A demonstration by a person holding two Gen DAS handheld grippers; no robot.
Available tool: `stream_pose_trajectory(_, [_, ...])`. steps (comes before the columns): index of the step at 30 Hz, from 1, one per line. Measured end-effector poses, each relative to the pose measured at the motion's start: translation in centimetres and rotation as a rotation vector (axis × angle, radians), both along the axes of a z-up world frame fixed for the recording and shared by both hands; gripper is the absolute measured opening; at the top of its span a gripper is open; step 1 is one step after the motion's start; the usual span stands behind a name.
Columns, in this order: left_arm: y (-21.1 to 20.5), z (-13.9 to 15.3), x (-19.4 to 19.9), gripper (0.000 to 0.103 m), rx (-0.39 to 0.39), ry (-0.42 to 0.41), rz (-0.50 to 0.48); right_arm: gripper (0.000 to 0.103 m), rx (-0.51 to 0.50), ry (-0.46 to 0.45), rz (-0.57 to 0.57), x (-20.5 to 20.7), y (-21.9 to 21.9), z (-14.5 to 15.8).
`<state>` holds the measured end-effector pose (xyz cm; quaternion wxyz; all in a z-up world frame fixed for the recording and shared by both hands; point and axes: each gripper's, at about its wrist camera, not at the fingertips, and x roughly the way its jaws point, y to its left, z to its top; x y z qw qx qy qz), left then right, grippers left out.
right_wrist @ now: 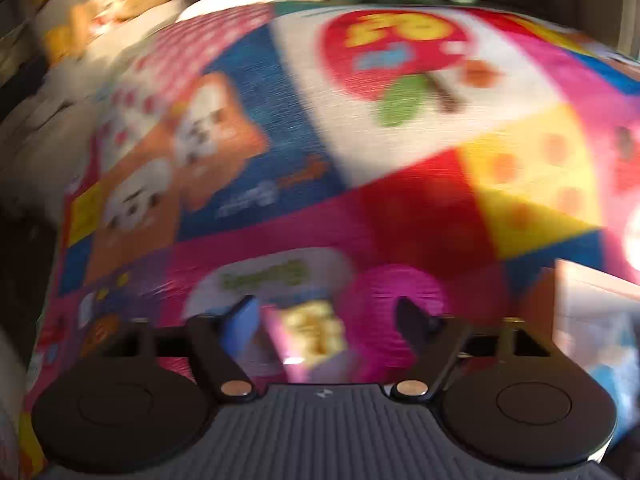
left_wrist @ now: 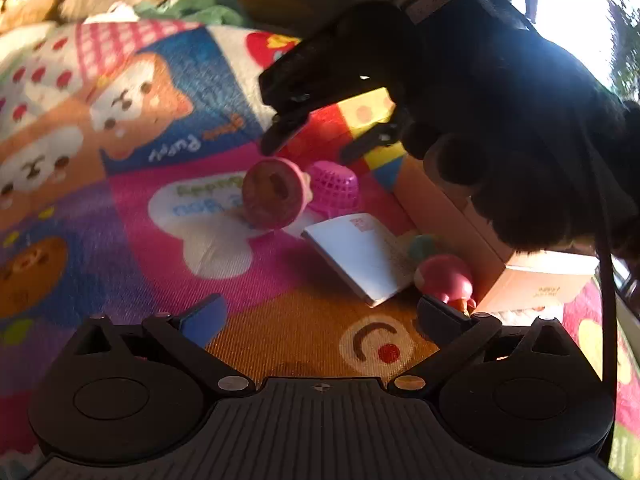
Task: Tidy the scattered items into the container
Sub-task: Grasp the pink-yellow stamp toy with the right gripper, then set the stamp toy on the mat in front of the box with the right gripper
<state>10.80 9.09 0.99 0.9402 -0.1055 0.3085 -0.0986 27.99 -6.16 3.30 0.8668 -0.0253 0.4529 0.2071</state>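
My right tool (left_wrist: 316, 140) spread, empty, just above round pink toy (left_wrist: 274, 194) beside cardboard box (left_wrist: 460, 216); left tool (left_wrist: 320, 316) spread, empty

A bright cartoon play mat (left_wrist: 132, 184) covers the floor, all puppies, strawberries and coloured patches. Mid-frame in the left wrist view a pink mesh basket (left_wrist: 334, 186) sits upside down on it, with a round pink toy (left_wrist: 274, 194) just left of it, tilted; whether that one touches the mat I can't tell. Lower right, a white booklet (left_wrist: 360, 260) lies flat, a pink ball-shaped toy (left_wrist: 446, 280) beside it, and a cardboard box (left_wrist: 520, 276) stands at the right edge.
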Motion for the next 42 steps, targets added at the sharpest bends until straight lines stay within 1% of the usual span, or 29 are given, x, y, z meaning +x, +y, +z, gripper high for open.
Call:
stream_pose_trajectory(1, [0.1, 0.0, 0.1, 0.103, -0.008, 0.006, 0.0, 0.072, -0.002, -0.005, 0.031, -0.3, 0.6, -0.2])
stream_pose_trajectory(2, [0.2, 0.0, 0.0, 0.103, -0.013, 0.006, -0.001, 0.072, -0.028, -0.023, 0.056, -0.5, 1.3, -0.4])
stream_pose_trajectory(4, [0.3, -0.1, -0.1, 0.103, -0.018, 0.003, -0.007, 0.072, -0.107, -0.056, 0.081, -0.9, 2.3, -1.1])
stream_pose_trajectory(5, [0.3, -0.1, -0.1, 0.103, -0.017, 0.001, -0.008, 0.072, -0.14, -0.054, 0.091, -0.8, 2.8, -1.6])
stream_pose_trajectory(6, [0.3, -0.1, -0.2, 0.103, -0.017, -0.003, -0.009, 0.068, -0.163, -0.041, 0.093, -0.7, 2.9, -2.1])
stream_pose_trajectory(7, [0.3, -0.1, -0.3, 0.103, -0.016, -0.009, -0.011, 0.051, -0.179, -0.025, 0.09, -0.7, 2.9, -2.4])
stream_pose_trajectory(9, [0.3, 0.1, -0.6, 0.103, -0.012, -0.034, -0.018, 0.048, -0.169, -0.017, 0.076, -1.2, 2.3, -2.0])
stream_pose_trajectory(11, [0.1, 0.3, -1.2, 0.103, -0.002, -0.082, -0.04, 0.046, -0.127, -0.037, 0.081, -3.1, 0.8, -0.5])
stream_pose_trajectory(14, [-0.8, 0.7, -2.4, 0.103, 0.033, -0.161, -0.115, 0.046, -0.033, -0.087, 0.065, -7.6, -3.2, 2.8])
stream_pose_trajectory(16, [-1.4, 0.9, -2.9, 0.103, 0.036, -0.172, -0.178, 0.046, 0.025, -0.115, 0.031, -10.9, -6.6, 4.5])
stream_pose_trajectory(18, [-2.2, 1.2, -3.4, 0.103, 0.021, -0.151, -0.248, 0.046, 0.07, -0.107, -0.03, -13.8, -10.2, 4.9])
stream_pose_trajectory(19, [-2.8, 1.4, -3.8, 0.103, 0.016, -0.142, -0.288, 0.046, 0.092, -0.086, -0.061, -15.0, -11.9, 4.6])
stream_pose_trajectory(21, [-4.3, 1.9, -5.1, 0.103, 0.024, -0.138, -0.371, 0.046, 0.154, -0.009, -0.122, -17.0, -15.1, 3.1])
stream_pose_trajectory(23, [-6.3, 2.2, -6.2, 0.103, 0.076, -0.139, -0.423, 0.046, 0.263, 0.097, -0.174, -18.2, -17.5, 1.0])
stream_pose_trajectory(25, [-8.2, 2.3, -6.9, 0.103, 0.137, -0.128, -0.442, 0.046, 0.377, 0.187, -0.206, -19.0, -19.0, -1.4])
stream_pose_trajectory(27, [-9.7, 2.1, -7.1, 0.103, 0.167, -0.097, -0.459, 0.046, 0.458, 0.228, -0.203, -19.8, -19.6, -3.3])
stream_pose_trajectory(29, [-10.7, 1.8, -7.2, 0.103, 0.194, -0.074, -0.464, 0.047, 0.485, 0.228, -0.18, -20.4, -20.0, -4.4])
stream_pose_trajectory(31, [-11.4, 1.7, -7.2, 0.103, 0.225, -0.061, -0.463, 0.048, 0.472, 0.21, -0.185, -20.9, -20.4, -4.9])
stream_pose_trajectory(32, [-11.7, 1.6, -7.2, 0.103, 0.238, -0.054, -0.459, 0.054, 0.465, 0.191, -0.189, -21.1, -20.8, -5.0])
stream_pose_trajectory(33, [-11.8, 1.5, -7.1, 0.103, 0.249, -0.047, -0.455, 0.056, 0.454, 0.166, -0.197, -21.6, -21.1, -5.0])
stream_pose_trajectory(34, [-12.0, 1.4, -7.0, 0.103, 0.259, -0.04, -0.449, 0.061, 0.439, 0.136, -0.206, -21.9, -21.5, -4.7])
stream_pose_trajectory(35, [-12.2, 1.4, -6.8, 0.103, 0.266, -0.034, -0.445, 0.062, 0.414, 0.102, -0.218, -22.2, -21.8, -4.5])
stream_pose_trajectory(38, [-12.8, 1.3, -6.4, 0.103, 0.277, -0.019, -0.437, 0.064, 0.346, 0.026, -0.248, -23.0, -22.9, -3.9])
stream_pose_trajectory(42, [-13.4, 1.0, -6.2, 0.103, 0.303, -0.027, -0.434, 0.064, 0.324, 0.007, -0.257, -23.2, -23.7, -4.0])
